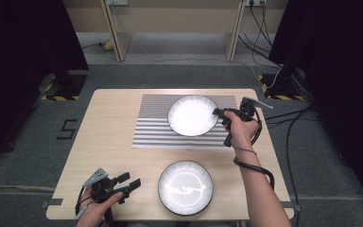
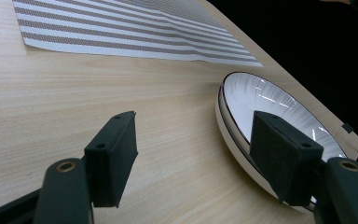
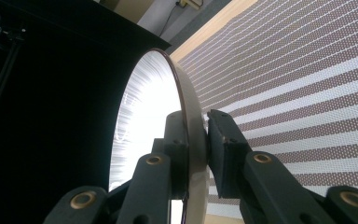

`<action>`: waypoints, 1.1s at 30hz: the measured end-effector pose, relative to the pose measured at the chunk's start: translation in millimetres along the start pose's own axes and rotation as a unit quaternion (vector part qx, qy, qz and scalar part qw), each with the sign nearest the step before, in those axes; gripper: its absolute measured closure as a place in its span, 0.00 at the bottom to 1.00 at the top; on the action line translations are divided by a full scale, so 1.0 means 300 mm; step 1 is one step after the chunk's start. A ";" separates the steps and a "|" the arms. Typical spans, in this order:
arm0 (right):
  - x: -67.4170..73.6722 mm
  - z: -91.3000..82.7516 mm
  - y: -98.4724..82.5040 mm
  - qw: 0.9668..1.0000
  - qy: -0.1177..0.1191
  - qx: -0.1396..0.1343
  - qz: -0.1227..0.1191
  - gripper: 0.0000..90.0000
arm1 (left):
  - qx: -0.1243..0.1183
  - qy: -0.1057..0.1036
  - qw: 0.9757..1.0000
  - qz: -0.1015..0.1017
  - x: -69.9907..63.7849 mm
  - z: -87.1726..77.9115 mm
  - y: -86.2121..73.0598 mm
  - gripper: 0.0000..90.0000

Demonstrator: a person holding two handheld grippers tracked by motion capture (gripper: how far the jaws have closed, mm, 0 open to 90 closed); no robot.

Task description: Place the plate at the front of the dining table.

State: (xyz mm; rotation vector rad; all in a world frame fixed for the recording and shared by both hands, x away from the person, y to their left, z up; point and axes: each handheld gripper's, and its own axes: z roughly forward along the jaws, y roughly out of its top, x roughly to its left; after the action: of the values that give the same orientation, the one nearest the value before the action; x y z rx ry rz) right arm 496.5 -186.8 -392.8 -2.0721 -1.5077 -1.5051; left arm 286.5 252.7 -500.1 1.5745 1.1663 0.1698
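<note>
A: Can you see the whole far plate [image 3: 144, 116]?
B: No, in the right gripper view its lower edge is cut off. The right gripper [image 3: 196, 135] pinches its rim, over the striped mat [image 1: 151, 127].
A: The left gripper [image 2: 193, 156]?
B: Jaws spread, holding nothing, beside the near plate [image 2: 270, 100]

A lab or recording studio, not a home. Shown by black curtains [image 1: 23, 42] hanging at left and right, stand bases marked with yellow-and-black hazard tape [image 1: 59, 97], cables [image 1: 293, 127] trailing over grey carpet [image 1: 28, 142], a wall socket [image 1: 256, 2] at far right, a taped mark [image 1: 67, 128] on the floor at left, and a lone light-wood table [image 1: 108, 142] in the middle.
</note>
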 end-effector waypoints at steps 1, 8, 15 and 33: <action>-0.001 0.002 0.002 1.000 0.001 0.000 0.004 0.87 | 0.000 0.000 1.000 0.000 0.000 0.000 0.000 0.35; -0.005 0.014 0.019 1.000 -0.003 -0.005 0.011 0.87 | 0.002 -0.002 1.000 -0.001 0.002 0.001 -0.002 0.35; 0.003 0.025 0.035 1.000 -0.006 -0.008 0.011 0.87 | 0.002 -0.002 1.000 -0.001 0.002 0.004 -0.004 0.35; 0.003 0.064 0.054 1.000 -0.010 -0.010 0.014 0.87 | 0.002 0.000 1.000 0.000 0.004 0.003 -0.003 0.35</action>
State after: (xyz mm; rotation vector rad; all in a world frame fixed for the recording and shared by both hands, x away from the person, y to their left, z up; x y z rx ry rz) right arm 521.1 -181.8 -394.9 -2.1168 -1.4694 -1.5013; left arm 287.1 253.0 -501.6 1.5768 1.1671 0.1672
